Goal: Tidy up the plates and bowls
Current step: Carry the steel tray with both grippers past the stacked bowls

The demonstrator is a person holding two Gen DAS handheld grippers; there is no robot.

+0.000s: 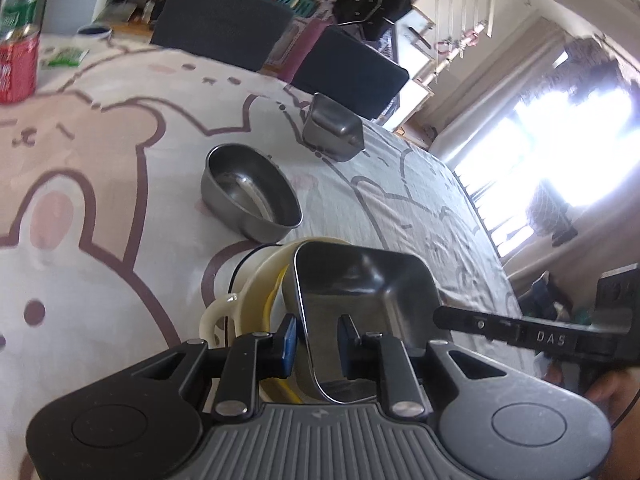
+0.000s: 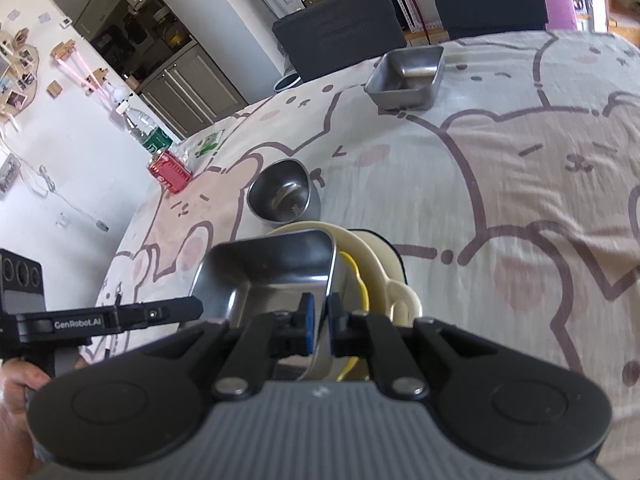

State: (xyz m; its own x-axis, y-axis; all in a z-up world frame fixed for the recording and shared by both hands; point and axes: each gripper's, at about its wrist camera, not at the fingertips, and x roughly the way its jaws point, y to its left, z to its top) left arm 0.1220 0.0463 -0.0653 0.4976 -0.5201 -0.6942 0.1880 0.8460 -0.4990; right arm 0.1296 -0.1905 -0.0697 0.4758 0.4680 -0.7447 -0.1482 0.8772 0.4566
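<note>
Both grippers, left (image 1: 316,340) and right (image 2: 319,330), clamp opposite rims of the square steel tray (image 1: 360,292) directly above the cream bowl (image 1: 256,280) (stack near the table's front edge).

2 sq steel trays (image 2: 406,76) (image 2: 268,276), 1 steel bowl (image 2: 282,196), 1 cream dish (image 2: 376,256).

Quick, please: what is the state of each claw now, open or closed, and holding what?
Left claw: closed on the rim of the square steel tray.
Right claw: closed on the same tray's opposite rim.
</note>
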